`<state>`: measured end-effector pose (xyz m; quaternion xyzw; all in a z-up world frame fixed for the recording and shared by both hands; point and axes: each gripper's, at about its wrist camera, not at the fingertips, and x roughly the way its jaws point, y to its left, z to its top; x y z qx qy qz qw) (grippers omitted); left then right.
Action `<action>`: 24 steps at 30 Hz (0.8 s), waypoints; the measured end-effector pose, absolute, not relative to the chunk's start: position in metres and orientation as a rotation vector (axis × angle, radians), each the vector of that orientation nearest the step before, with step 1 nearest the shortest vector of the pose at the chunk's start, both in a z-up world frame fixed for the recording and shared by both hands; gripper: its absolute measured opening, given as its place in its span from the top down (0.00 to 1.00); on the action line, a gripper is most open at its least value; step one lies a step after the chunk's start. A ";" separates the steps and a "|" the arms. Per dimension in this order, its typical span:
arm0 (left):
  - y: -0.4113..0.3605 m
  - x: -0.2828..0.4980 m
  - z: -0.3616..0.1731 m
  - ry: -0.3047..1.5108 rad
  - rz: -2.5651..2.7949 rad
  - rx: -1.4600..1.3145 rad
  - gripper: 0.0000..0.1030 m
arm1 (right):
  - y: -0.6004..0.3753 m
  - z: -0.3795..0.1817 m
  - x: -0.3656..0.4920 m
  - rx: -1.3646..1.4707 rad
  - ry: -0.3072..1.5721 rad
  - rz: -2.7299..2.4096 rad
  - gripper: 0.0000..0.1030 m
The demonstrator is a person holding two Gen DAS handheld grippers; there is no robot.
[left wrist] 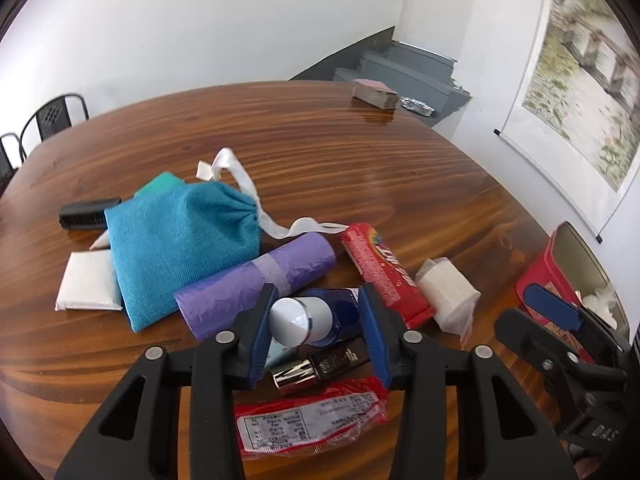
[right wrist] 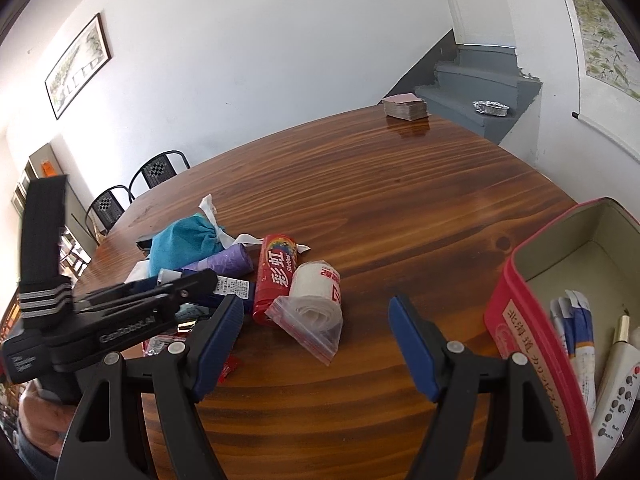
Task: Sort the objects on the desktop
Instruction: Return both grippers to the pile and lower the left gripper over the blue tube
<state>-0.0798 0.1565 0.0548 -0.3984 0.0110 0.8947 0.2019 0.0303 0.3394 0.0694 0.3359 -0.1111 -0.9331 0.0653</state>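
My left gripper (left wrist: 316, 320) is open, its jaws on either side of a dark blue bottle with a white cap (left wrist: 316, 318) in a pile on the wooden table (left wrist: 360, 160). Under it lie a small dark bottle with a metallic cap (left wrist: 316, 366) and a red packet (left wrist: 312, 420). Around it are a purple bag roll (left wrist: 256, 284), a teal pouch (left wrist: 180, 240), a red candy tube (left wrist: 384, 276) and a bagged white roll (left wrist: 448, 292). My right gripper (right wrist: 316, 340) is open and empty, above bare table beside a red tin box (right wrist: 532, 344).
The red tin (left wrist: 548, 276) holds a white remote (right wrist: 616, 392), tubes and a pen. A white tissue pack (left wrist: 88, 284) and black comb (left wrist: 88, 212) lie left of the pouch. A card deck (left wrist: 374, 92) sits at the far edge. Chairs (right wrist: 160, 168) stand behind.
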 end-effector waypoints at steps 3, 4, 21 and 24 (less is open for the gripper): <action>0.161 -0.078 0.056 0.070 2.501 -1.102 0.58 | 0.341 0.070 0.031 1.010 -0.341 -2.823 0.24; 0.162 -0.077 0.056 0.074 2.497 -1.102 0.58 | 0.342 0.070 0.031 1.008 -0.344 -2.826 0.24; 0.192 -0.056 0.055 0.277 2.496 -1.030 0.58 | 0.348 0.075 0.035 0.984 -0.374 -2.829 0.23; 0.186 -0.061 0.055 0.256 2.520 -1.041 0.58 | 0.348 0.075 0.035 0.985 -0.376 -2.826 0.23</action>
